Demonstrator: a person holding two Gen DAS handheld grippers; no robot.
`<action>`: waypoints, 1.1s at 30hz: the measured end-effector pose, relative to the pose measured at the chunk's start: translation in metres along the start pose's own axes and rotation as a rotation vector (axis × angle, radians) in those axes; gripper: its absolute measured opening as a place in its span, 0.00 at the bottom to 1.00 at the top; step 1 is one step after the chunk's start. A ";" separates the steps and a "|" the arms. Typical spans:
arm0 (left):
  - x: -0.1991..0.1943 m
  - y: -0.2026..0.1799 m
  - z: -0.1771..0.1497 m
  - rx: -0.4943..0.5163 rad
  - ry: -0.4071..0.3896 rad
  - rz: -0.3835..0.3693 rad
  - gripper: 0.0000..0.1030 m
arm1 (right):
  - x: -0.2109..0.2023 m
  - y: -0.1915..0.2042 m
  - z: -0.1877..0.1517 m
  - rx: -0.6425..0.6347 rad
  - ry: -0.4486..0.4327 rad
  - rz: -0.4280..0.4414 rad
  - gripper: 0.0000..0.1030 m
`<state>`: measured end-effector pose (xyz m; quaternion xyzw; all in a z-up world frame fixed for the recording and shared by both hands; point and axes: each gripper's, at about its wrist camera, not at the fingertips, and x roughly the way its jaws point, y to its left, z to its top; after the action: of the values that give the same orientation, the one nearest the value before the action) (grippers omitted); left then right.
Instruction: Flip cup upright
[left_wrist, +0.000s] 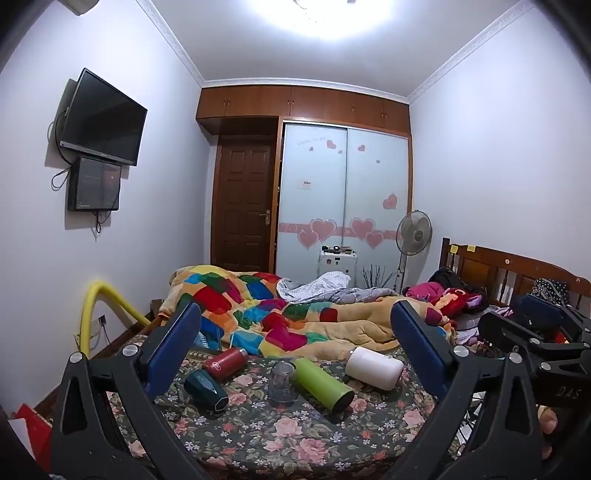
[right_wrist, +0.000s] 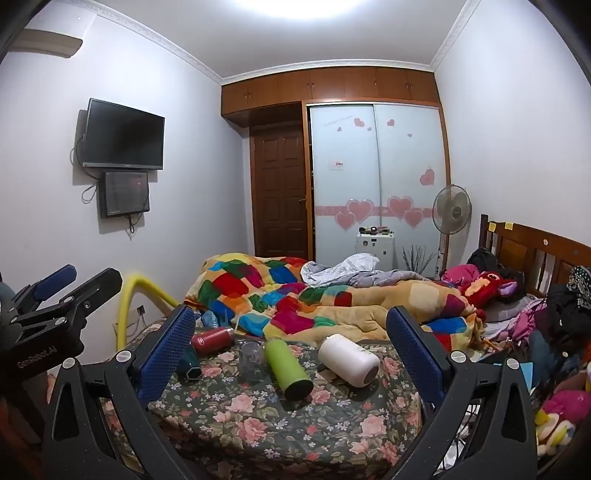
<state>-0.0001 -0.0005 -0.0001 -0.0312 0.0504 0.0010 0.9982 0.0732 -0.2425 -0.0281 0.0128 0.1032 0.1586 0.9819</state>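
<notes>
Several cups lie on their sides on the floral bedsheet (left_wrist: 280, 439): a dark green cup (left_wrist: 205, 388) (right_wrist: 189, 365), a red bottle (left_wrist: 226, 362) (right_wrist: 213, 340), a lime green bottle (left_wrist: 322, 383) (right_wrist: 287, 368) and a white cup (left_wrist: 373, 367) (right_wrist: 348, 359). A clear glass (left_wrist: 282, 380) (right_wrist: 252, 360) stands between them; I cannot tell which way up. My left gripper (left_wrist: 293, 354) is open and empty, well short of the cups. My right gripper (right_wrist: 291, 350) is open and empty, also short of them. The left gripper (right_wrist: 55, 295) also shows at the left of the right wrist view.
A patchwork blanket (left_wrist: 266, 310) and rumpled bedding lie behind the cups. Clothes and toys (right_wrist: 554, 325) pile up at the right by the wooden headboard (left_wrist: 509, 273). A yellow tube (left_wrist: 99, 314) stands at the bed's left. The right gripper's body (left_wrist: 535, 339) shows at right.
</notes>
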 end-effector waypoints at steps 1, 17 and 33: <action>0.000 0.000 0.000 0.003 0.001 -0.001 1.00 | -0.001 0.000 0.000 -0.001 -0.013 0.001 1.00; 0.005 -0.007 -0.004 0.024 0.013 0.010 1.00 | -0.001 0.000 0.000 -0.001 -0.003 0.000 1.00; 0.003 -0.011 -0.006 0.018 0.013 0.015 1.00 | 0.004 0.013 0.009 -0.005 -0.005 -0.002 1.00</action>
<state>0.0029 -0.0117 -0.0059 -0.0218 0.0572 0.0076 0.9981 0.0753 -0.2288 -0.0192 0.0105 0.1003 0.1580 0.9823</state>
